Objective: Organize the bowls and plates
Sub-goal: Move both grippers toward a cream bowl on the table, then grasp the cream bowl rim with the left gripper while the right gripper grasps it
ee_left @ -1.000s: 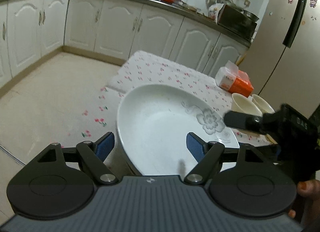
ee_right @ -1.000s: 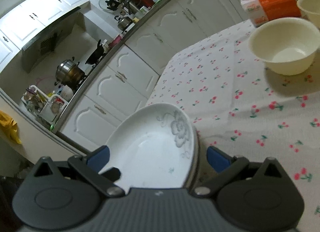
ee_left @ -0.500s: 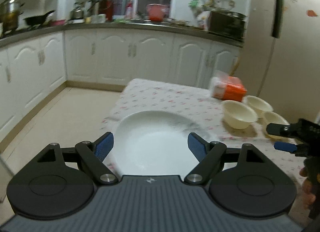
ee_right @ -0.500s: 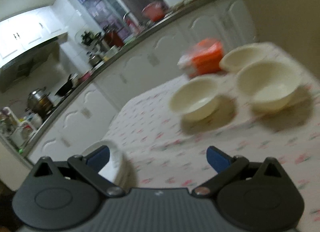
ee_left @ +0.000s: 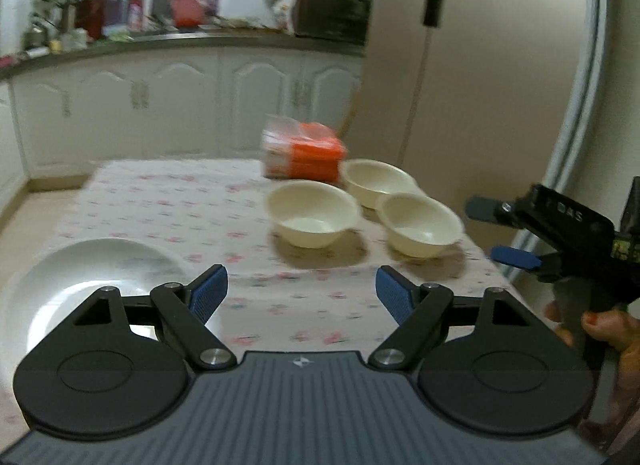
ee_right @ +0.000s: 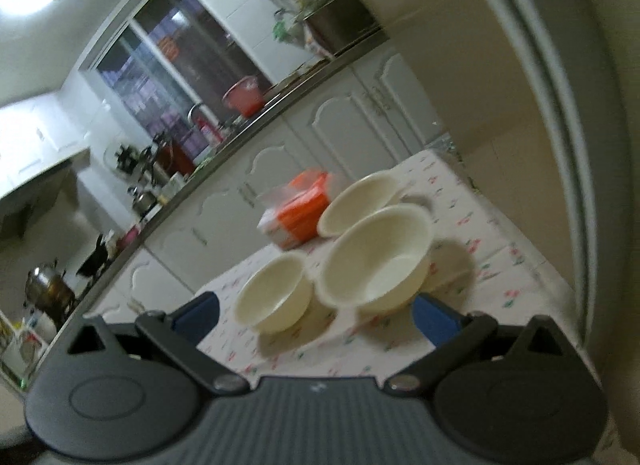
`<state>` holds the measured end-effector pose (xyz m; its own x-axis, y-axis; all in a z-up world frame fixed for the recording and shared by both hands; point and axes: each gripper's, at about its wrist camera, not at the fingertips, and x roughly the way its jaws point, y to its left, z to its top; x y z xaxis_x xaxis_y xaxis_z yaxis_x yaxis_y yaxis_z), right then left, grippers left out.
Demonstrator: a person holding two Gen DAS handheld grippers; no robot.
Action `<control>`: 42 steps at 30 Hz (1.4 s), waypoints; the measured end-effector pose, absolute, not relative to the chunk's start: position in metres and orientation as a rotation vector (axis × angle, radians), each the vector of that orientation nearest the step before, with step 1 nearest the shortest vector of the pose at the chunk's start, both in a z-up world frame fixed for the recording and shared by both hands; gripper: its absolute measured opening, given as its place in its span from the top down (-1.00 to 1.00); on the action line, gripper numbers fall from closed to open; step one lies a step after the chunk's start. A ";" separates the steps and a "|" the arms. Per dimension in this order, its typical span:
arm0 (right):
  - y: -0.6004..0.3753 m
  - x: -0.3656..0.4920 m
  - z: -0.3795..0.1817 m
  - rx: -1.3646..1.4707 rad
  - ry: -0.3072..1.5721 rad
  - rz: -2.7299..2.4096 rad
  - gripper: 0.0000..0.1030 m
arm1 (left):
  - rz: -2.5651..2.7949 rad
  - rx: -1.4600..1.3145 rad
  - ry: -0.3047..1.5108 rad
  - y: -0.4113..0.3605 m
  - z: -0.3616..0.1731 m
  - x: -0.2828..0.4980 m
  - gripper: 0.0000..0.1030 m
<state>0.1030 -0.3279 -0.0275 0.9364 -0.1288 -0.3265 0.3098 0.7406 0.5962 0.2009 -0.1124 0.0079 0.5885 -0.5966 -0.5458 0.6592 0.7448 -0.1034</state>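
Three cream bowls stand apart on the flowered tablecloth [ee_left: 168, 201]: a left one [ee_left: 314, 217], a right one [ee_left: 420, 223] and a far one [ee_left: 378, 181]. A white plate [ee_left: 80, 277] lies at the table's near left corner, left of my left gripper [ee_left: 302, 295], which is open and empty above the cloth. My right gripper [ee_right: 316, 315] is open and empty, close before the nearest bowl [ee_right: 376, 257], with the left bowl [ee_right: 274, 291] and far bowl [ee_right: 360, 201] beside it. The right gripper also shows in the left wrist view [ee_left: 500, 231].
An orange and white tissue pack [ee_left: 304, 153] lies behind the bowls. A fridge [ee_left: 500, 65] stands right of the table. White kitchen cabinets [ee_left: 180, 105] and a cluttered counter run along the back wall. The table's right edge is near the right bowl.
Both grippers swung right, from over the plate toward the bowls. The plate slid from centre to the left of the left wrist view and left the right wrist view. Both stayed open.
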 end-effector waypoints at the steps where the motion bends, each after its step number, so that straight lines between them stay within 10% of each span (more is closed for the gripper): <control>1: -0.334 0.103 -0.029 0.719 0.261 -0.248 -0.98 | -0.749 0.110 0.612 -0.122 0.005 0.203 -0.91; 24: -0.393 0.128 -0.053 0.854 0.199 -0.256 -0.66 | -0.857 0.099 0.762 -0.269 -0.047 0.253 0.19; 42: -0.390 0.127 -0.054 0.830 0.208 -0.232 -0.69 | -0.852 0.079 0.759 -0.289 -0.055 0.265 0.39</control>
